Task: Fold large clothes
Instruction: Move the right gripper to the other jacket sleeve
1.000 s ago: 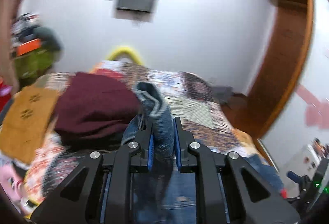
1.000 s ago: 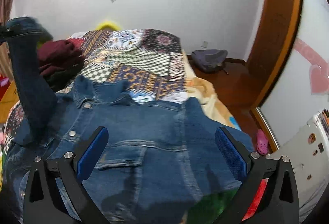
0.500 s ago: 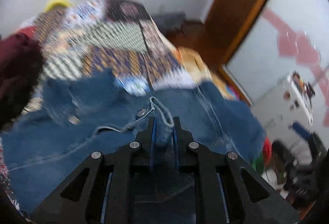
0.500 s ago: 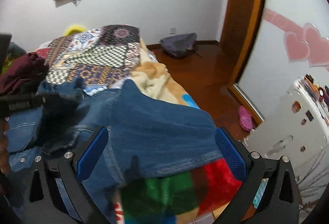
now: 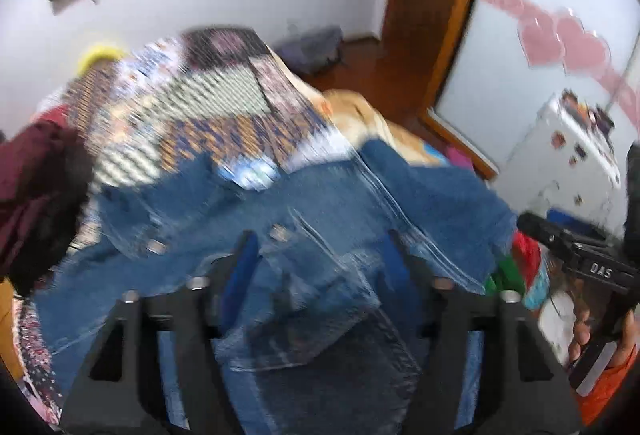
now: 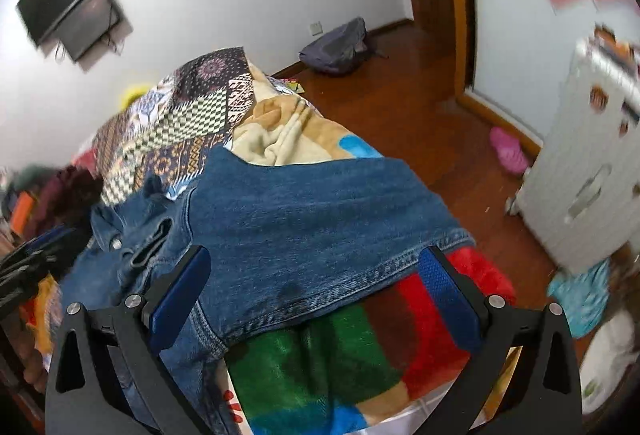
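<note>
Partly blurred denim jacket (image 5: pixel 320 219), bed (image 6: pixel 192 123) beneath

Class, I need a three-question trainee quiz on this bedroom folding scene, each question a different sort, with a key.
1. True or false: the left gripper is shut on the denim jacket.
2. The right gripper hovers over the jacket's: A) collar B) hem C) button
3. Fill in: beyond the jacket, the bed wears a ____ quilt.

Key: 1 false; 2 B; 3 patchwork.
</note>
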`<state>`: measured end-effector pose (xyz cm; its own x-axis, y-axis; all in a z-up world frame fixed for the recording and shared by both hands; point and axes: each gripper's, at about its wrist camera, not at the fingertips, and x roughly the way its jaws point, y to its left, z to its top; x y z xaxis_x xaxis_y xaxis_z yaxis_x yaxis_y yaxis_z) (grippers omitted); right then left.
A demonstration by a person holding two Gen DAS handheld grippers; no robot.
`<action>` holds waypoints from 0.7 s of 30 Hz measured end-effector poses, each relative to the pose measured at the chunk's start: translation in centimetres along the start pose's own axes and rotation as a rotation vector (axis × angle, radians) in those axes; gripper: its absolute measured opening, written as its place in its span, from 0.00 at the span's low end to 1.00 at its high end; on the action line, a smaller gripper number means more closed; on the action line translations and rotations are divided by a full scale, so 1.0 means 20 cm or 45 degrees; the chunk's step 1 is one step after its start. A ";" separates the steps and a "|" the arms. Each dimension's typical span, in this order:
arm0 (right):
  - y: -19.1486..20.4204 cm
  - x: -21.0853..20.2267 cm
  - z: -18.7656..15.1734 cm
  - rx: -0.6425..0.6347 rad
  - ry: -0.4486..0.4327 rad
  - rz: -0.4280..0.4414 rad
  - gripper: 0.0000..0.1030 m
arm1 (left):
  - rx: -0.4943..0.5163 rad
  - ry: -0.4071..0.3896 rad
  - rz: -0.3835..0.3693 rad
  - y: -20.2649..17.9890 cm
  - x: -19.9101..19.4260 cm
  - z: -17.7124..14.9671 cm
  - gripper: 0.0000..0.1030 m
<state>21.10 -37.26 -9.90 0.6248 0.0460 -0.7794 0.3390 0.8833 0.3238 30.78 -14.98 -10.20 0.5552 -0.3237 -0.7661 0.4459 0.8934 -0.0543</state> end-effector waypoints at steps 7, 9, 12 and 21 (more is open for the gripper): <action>-0.22 0.12 -0.03 0.257 0.116 0.079 0.99 | -0.064 -0.094 0.241 0.32 -0.21 -0.02 0.83; -0.28 0.17 -0.06 0.330 0.162 0.102 0.93 | -0.122 -0.090 0.301 0.45 -0.24 -0.07 0.84; -0.32 0.20 -0.08 0.392 0.156 0.124 0.91 | -0.214 -0.056 0.355 0.59 -0.25 -0.16 0.84; -0.35 0.35 0.04 0.442 0.115 0.013 0.79 | -0.597 0.039 0.315 0.95 -0.24 -0.50 0.84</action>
<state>23.71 -43.47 -17.25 0.5702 0.1087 -0.8142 0.5616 0.6718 0.4830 29.63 6.74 -13.96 0.5802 -0.0824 -0.8103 -0.0615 0.9876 -0.1445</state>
